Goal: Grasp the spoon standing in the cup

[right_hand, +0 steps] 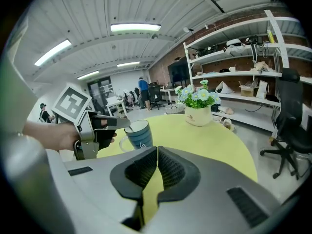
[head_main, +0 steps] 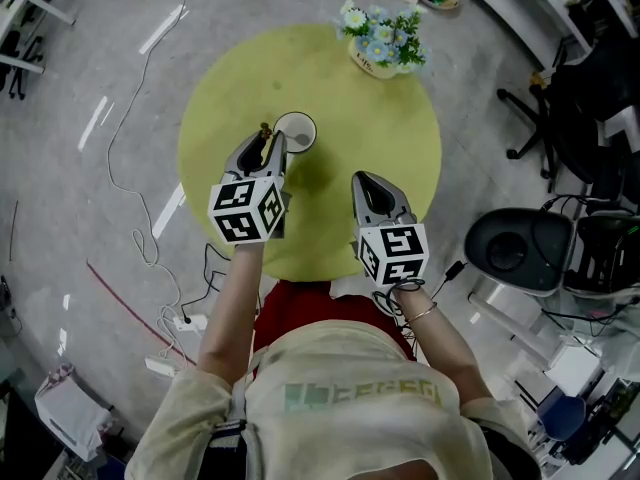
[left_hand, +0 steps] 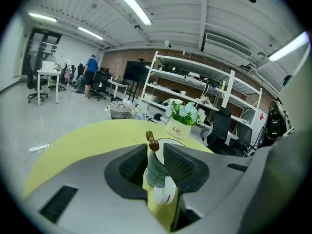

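A blue cup with a white inside stands on the round yellow-green table. A spoon with a brown wooden handle stands in it, leaning to the left rim. My left gripper is at the cup's left rim with its jaws close together on the spoon handle; the cup shows below, between the jaws. In the right gripper view the left gripper reaches over the cup. My right gripper hovers shut and empty over the table, to the right of the cup.
A white pot of blue and white flowers stands at the table's far edge. Cables and a power strip lie on the floor at the left. Office chairs and a dark round seat stand to the right.
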`<move>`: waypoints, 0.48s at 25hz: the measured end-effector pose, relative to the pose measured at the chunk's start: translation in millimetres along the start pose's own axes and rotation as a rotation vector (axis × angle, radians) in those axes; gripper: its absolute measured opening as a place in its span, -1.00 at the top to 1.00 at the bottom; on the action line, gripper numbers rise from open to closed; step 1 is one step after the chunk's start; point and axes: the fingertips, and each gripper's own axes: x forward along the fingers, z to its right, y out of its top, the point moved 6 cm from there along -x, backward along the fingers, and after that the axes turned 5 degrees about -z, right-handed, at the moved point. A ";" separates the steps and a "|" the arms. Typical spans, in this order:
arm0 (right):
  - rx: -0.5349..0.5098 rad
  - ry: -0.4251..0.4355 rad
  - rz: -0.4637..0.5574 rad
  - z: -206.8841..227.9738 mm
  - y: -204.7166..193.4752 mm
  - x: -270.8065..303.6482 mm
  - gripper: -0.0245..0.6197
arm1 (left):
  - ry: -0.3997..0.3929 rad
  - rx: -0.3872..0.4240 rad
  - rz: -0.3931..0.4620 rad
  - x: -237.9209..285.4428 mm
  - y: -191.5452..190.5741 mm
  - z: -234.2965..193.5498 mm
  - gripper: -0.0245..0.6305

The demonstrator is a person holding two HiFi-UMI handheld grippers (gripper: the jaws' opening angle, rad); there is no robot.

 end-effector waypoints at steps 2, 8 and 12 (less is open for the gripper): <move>0.000 -0.004 -0.002 3.2 0.9 1.3 0.81 | 0.009 0.005 0.004 3.5 2.6 -0.4 0.59; 0.008 -0.019 -0.003 4.1 -1.5 -0.2 0.81 | -0.002 0.014 0.003 3.3 4.1 -1.1 0.60; 0.015 -0.025 -0.003 2.7 -3.1 -0.6 0.81 | 0.000 0.020 0.010 0.6 5.2 -2.3 0.72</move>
